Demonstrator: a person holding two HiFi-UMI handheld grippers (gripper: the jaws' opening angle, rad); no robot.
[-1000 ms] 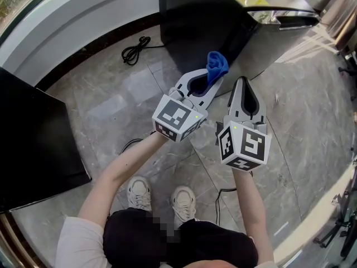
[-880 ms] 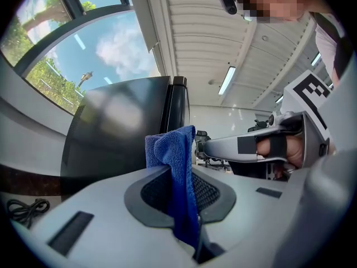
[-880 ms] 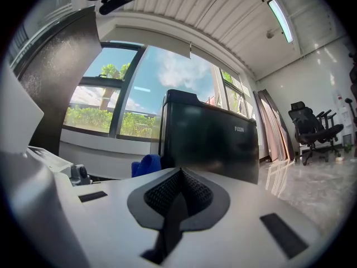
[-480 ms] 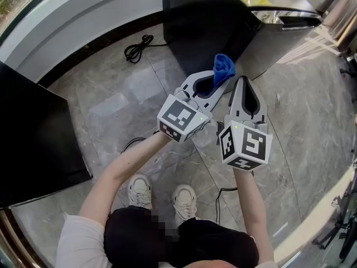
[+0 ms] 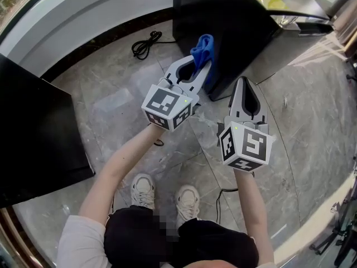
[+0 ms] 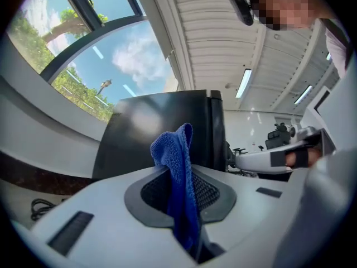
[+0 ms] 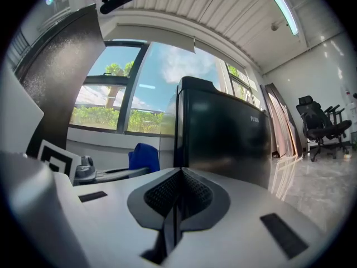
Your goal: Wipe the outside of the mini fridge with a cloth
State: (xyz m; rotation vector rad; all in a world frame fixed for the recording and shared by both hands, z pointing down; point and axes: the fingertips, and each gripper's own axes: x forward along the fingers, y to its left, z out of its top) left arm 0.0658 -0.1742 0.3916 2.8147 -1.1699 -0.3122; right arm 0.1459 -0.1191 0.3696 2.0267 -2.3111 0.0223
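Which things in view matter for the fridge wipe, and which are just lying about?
In the job:
blue cloth, clamped in left gripper
black mini fridge
right gripper, shut, empty

Lying about:
coiled black cable on floor
office chair

A bright, modern office space.

Polished grey stone tiles [image 5: 312,110] cover the floor. A wall of tall windows [image 7: 134,88] curves round the room, with trees [image 7: 106,116] and blue sky outside. The ceiling [image 6: 201,32] is made of pale slats with long strip lights [image 6: 244,84] set into it. A black swivel office chair [image 7: 319,121] stands on the glossy floor at the far side, and a black power cable [image 5: 146,42] lies coiled near the wall.
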